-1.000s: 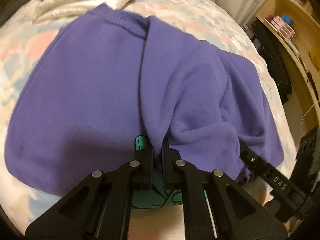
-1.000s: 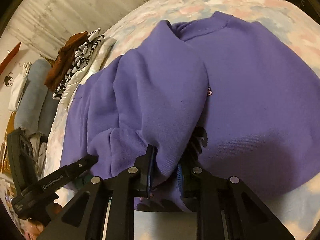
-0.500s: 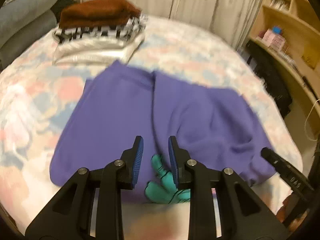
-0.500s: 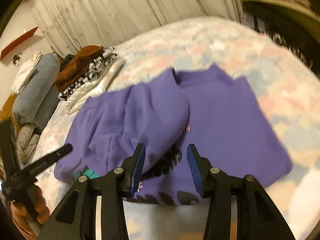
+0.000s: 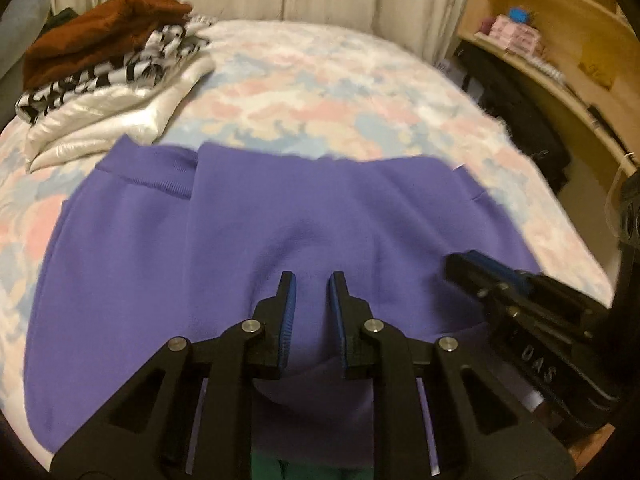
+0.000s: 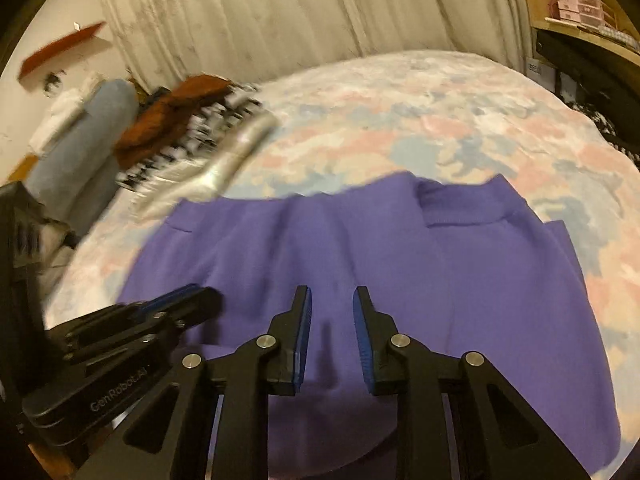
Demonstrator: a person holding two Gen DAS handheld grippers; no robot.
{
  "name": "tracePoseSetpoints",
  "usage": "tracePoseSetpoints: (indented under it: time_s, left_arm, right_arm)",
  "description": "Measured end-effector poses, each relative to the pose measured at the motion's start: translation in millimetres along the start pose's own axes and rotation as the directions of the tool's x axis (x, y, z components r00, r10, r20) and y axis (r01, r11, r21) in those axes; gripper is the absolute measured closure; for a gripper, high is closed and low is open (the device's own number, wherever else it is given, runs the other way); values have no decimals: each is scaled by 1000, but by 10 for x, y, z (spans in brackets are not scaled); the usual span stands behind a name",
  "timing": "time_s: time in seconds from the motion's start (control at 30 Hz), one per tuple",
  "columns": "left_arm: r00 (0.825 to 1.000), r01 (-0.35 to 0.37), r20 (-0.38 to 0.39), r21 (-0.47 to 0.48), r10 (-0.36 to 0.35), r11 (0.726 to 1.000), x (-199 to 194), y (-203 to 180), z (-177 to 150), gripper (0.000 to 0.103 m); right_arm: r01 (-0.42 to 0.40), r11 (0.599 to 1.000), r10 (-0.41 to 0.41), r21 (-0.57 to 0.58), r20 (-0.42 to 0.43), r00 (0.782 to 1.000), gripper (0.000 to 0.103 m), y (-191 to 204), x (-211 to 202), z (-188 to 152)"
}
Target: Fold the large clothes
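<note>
Pastel bedding in pink, blue and cream covers the bed [image 5: 320, 92], with pale curtains hanging behind it. From my left wrist camera, the purple sweatshirt [image 5: 160, 248] lies spread across the near half of the bed, its ribbed collar [image 5: 152, 176] on the far edge toward the left, and one side folded over the middle. Beyond the collar sits a stack of folded clothes [image 5: 108, 76]: a brown piece on top, a black-and-white one under it, a shiny white one at the bottom. My left gripper [image 5: 312, 280] hovers over the sweatshirt's near part, its jaws a little apart and closing, with nothing between the blue pads. My right gripper [image 5: 476, 264] reaches in from the right of the sweatshirt, blurred. A wooden shelf [image 5: 560, 32] stands to the right of the bed.

From my right wrist camera, the sweatshirt [image 6: 480, 280] again fills the near bed, its collar [image 6: 464, 208] now toward the right. My right gripper [image 6: 332, 294] hangs above the fabric, jaws slightly apart and closing, nothing caught between them. My left gripper [image 6: 196, 296] comes in at the sweatshirt's left edge; from here I cannot tell its gap. The folded stack [image 6: 188, 128] lies beyond the sweatshirt to the left, smeared by blur.
</note>
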State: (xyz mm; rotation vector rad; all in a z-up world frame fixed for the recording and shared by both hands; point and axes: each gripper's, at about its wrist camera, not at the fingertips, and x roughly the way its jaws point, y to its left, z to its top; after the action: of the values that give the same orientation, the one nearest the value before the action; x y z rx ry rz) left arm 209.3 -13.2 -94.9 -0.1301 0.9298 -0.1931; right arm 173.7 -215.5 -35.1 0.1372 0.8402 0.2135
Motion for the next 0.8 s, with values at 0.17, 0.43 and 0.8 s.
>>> tracePoseSetpoints:
  time_s: [0.17,0.43,0.8]
  left_arm:
    - [999,43,-12,-35,-43,998,136,183,-104,87]
    - [999,44,-11,-30,-44,999,58,174,-103,87]
    - [993,93,69,-20,-91,995,-51,-18,389,87]
  right_arm:
    - [28,998,-26,52,-33,999,92,-305,218,-115]
    - [45,998,-43,42,-38,998,92,-264,195,-107]
    - [-89,995,88,43,14,996,92,35,-5,342]
